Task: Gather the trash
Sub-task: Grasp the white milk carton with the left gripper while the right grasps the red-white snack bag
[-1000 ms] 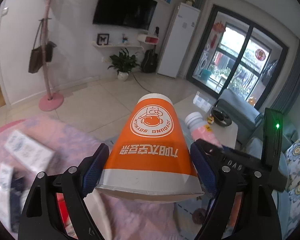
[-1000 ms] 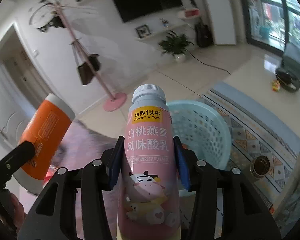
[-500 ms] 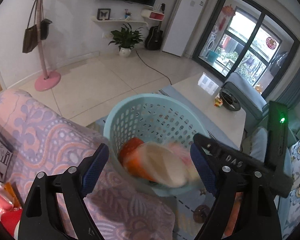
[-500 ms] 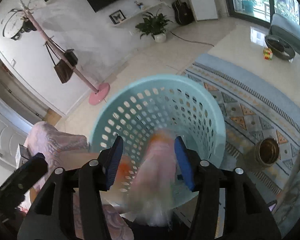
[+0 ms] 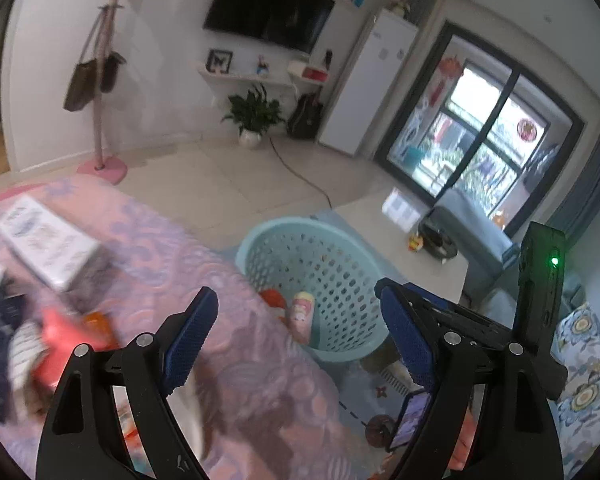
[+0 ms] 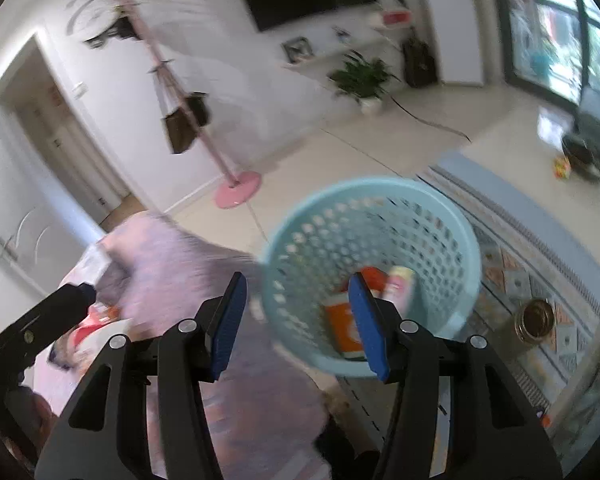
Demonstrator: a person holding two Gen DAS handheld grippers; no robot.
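Daylight enters through the glass door (image 5: 480,136), whose panes are blown out to near white, and it leaves a pale glare patch on the floor just in front of that door. The room is evenly bright with soft, faint shadows. Both fisheye views bend straight lines and darken to black at the corners. Motion blur smears the pink cloth (image 5: 236,344) and, in the right wrist view, the teal basket (image 6: 452,220) rim.

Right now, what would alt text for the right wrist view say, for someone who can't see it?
An open, empty right gripper hovers over a pale blue basket holding an orange cup and a pink bottle. To the left lies a pink blanket, with the left gripper at the edge.
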